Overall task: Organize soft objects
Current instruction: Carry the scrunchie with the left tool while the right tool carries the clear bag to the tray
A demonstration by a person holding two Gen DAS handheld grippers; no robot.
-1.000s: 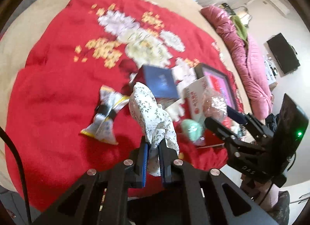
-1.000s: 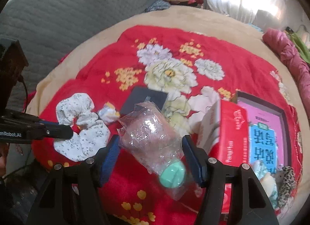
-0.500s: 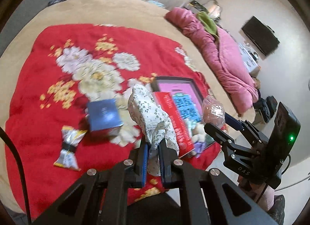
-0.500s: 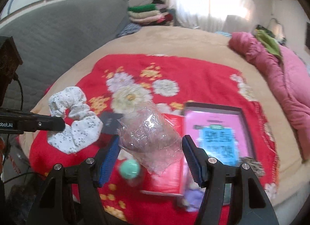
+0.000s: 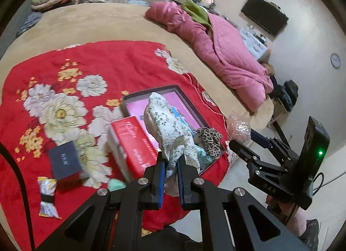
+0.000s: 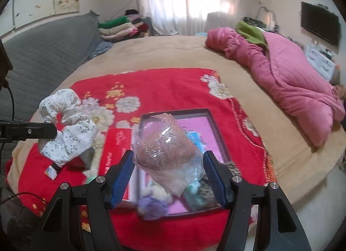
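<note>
Both soft things are up in the air, being carried to the dark tray (image 6: pixel 214 121) on the red blanket (image 5: pixel 108 60).

The left gripper (image 5: pixel 171 165) pinches the flowery scrunchie (image 5: pixel 166 125). The right gripper (image 6: pixel 167 177) squeezes a clear bag with something brown inside (image 6: pixel 166 147).

Next, I think, both should come down over the tray and let go.

Scrunchie (image 5: pixel 170 129) and wrapped bundle (image 6: pixel 168 153) now carried above box (image 6: pixel 216 127).

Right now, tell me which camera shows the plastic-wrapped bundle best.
The right wrist view: the plastic-wrapped bundle fills the centre between the right gripper's jaws, wrap and brownish contents clear. The left wrist view shows the bundle only small and from the side, near the right edge, partly hidden by that gripper's fingers.
</note>
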